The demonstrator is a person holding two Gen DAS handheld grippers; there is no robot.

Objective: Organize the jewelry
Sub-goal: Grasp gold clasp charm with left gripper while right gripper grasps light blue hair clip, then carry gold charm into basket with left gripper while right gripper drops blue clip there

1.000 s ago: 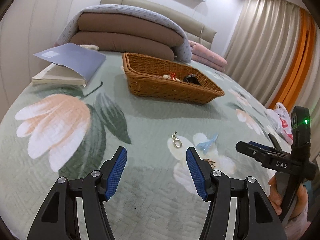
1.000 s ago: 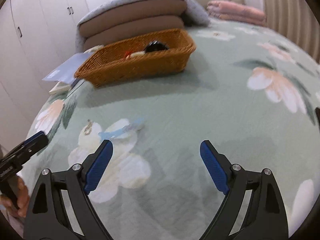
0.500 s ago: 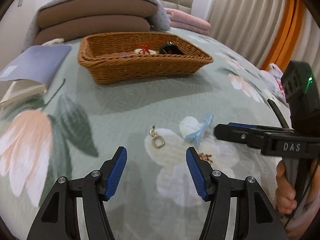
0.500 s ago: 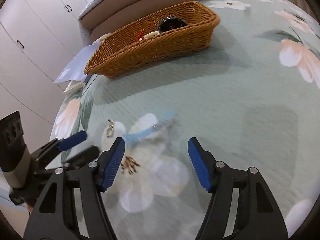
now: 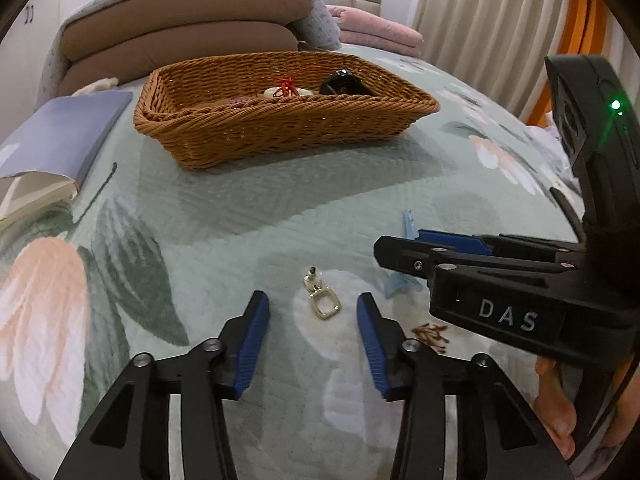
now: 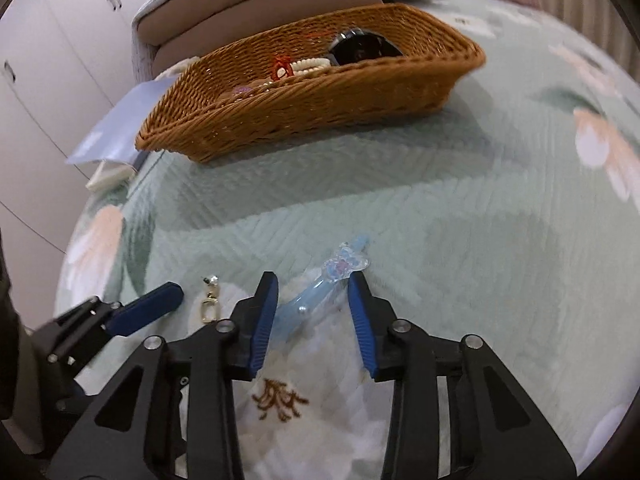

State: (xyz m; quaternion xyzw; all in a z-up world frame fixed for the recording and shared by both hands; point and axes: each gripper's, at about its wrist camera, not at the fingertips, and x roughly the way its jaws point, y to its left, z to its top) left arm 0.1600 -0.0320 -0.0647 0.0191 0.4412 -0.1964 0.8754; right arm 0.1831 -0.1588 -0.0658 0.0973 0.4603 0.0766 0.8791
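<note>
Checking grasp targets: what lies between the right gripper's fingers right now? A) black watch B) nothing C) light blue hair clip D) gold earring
C: in the right wrist view the light blue hair clip lies on the bedspread between the closing fingers of the right gripper; the gold earring sits off to their left.

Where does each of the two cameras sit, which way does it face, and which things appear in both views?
Left wrist: sits on the left gripper, facing down over the bedspread; its closing jaws flank the gold earring; the right gripper and fingers show alongside.
Right wrist: sits on the right gripper, facing down; its closing jaws flank the blue hair clip; the left gripper shows alongside.
Shared: earring, hair clip, wicker basket, bedspread.
</note>
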